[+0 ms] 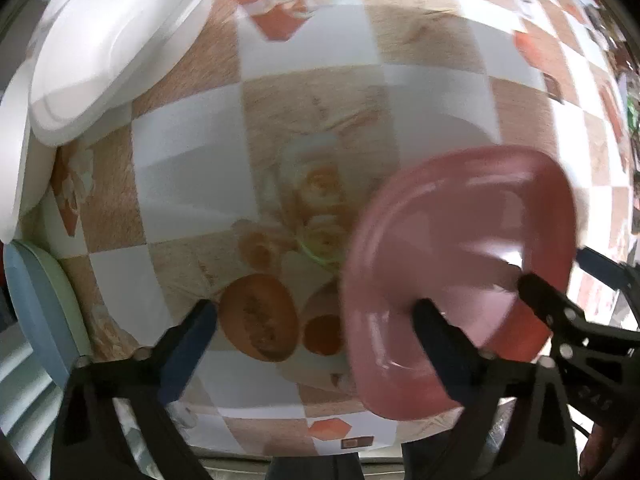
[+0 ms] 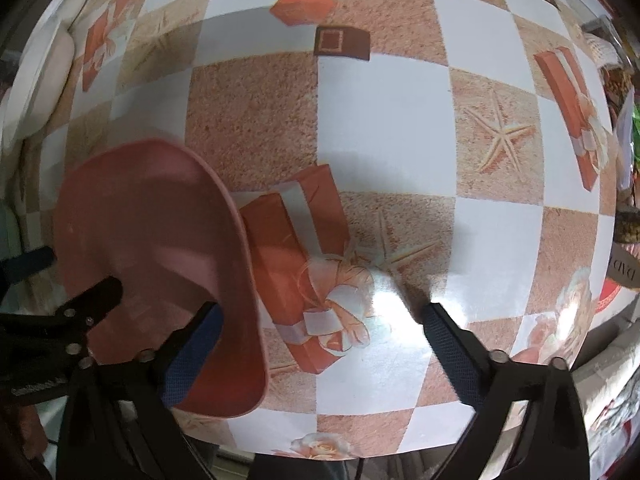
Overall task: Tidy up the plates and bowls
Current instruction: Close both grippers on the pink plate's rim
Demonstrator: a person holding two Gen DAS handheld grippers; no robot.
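I had both grippers pointed almost straight down at the pink plate [image 1: 456, 280], which lay between them on the tablecloth [image 2: 384, 120]. The left gripper [image 1: 316, 312] stood wide, its right-hand finger [image 1: 436, 332] over the plate's near rim and its other finger off the plate on the cloth side; nothing was pinched. The right gripper [image 2: 320, 320] stood just as wide, one finger [image 2: 200, 336] over the plate's edge and the other well off it, and it too gripped nothing.

To do this step well, I judged that one gripper alone should take the plate. Its rim had to sit squarely between the pads, the under pad slipped beneath the lip, before I closed. The second gripper was better kept clear, since the two sets of fingers crowded the same rim and could knock together.

The likely destination was the white plates [image 1: 120, 48], far from the pink plate at the table's edge, with a pale blue and green stack [image 1: 44, 300] further along that edge.

The cloth was glossy, checked white and sandy with printed gift boxes and starfish, so I expected the plate to slide if nudged. Blurred clutter lay beyond the table on the side away from the stacks.
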